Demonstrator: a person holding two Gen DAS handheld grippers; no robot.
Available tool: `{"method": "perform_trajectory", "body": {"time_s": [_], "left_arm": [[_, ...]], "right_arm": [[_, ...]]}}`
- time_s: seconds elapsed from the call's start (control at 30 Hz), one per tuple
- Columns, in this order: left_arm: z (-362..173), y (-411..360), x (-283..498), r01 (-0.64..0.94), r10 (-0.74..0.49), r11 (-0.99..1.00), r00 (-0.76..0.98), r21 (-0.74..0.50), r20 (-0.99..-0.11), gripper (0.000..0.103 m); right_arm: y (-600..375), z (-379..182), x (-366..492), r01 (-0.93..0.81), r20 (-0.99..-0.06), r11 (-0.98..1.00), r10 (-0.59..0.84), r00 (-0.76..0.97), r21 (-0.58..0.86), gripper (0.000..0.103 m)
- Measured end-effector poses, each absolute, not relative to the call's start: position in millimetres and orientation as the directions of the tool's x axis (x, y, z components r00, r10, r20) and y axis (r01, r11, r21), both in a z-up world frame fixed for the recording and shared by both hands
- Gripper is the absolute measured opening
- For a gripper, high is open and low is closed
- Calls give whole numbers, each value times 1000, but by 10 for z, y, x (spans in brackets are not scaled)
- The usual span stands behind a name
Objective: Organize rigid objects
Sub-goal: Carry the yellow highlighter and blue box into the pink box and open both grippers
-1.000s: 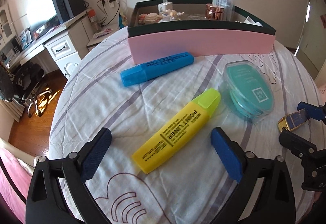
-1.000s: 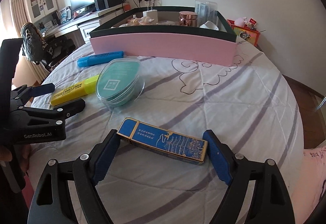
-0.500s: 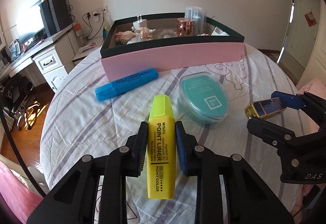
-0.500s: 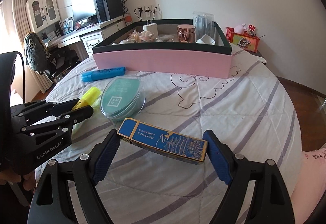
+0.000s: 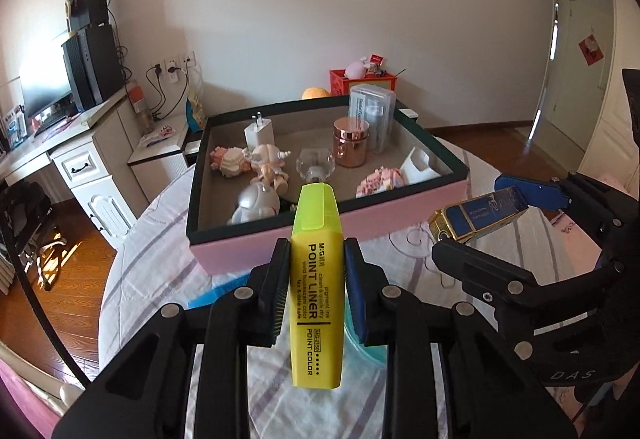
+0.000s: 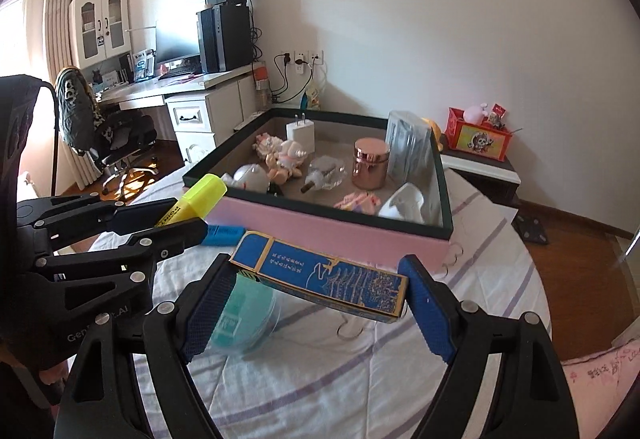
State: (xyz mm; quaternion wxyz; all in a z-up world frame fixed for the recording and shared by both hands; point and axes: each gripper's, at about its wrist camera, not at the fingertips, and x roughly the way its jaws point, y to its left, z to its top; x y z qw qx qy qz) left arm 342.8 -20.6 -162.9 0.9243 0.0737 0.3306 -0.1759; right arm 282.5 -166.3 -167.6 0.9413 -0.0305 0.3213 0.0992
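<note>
My left gripper is shut on a yellow highlighter and holds it in the air in front of the pink box. It also shows in the right wrist view. My right gripper is shut on a flat blue and gold box, held lengthwise between the pads above the table; it shows in the left wrist view too. The pink box holds several small items.
A blue highlighter lies on the striped tablecloth by the box front. A teal lidded container sits below my right gripper. A desk and chair stand at the left, a red box at the right.
Both grippers rose and moved toward the pink box with their loads. The left gripper closed on the yellow highlighter one second ago and lifted it off the table.
</note>
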Motion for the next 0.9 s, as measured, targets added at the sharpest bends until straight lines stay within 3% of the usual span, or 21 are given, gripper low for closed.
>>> {"method": "perform_trajectory", "body": {"time_s": [0.33, 0.57, 0.67, 0.73, 0.8, 0.9], "left_arm": [[-1756, -182, 4438, 328, -239, 945, 667, -10, -706, 21], [-1869, -100, 4651, 308, -239, 951, 668, -31, -704, 24], [-1898, -91, 4678, 265, -197, 964, 693, -9, -694, 41], [-1884, -55, 4673, 237, -182, 971, 710, -13, -681, 65], [-1834, -8, 4604, 231, -198, 972, 725, -38, -659, 78], [-1682, 93, 4411, 213, -211, 974, 759, -72, -616, 92]], "right_arm": [[-1628, -1680, 3858, -232, -642, 972, 157, 750, -34, 84], [-1569, -1985, 4206, -252, -694, 967, 162, 701, -28, 85], [-1580, -2021, 4216, -253, -691, 967, 166, 703, -25, 87], [-1564, -2004, 4205, -232, -688, 971, 125, 715, -65, 90], [-1569, -1958, 4146, -229, -672, 971, 122, 730, -73, 98], [-1627, -1826, 4002, -216, -643, 974, 124, 756, -66, 98]]}}
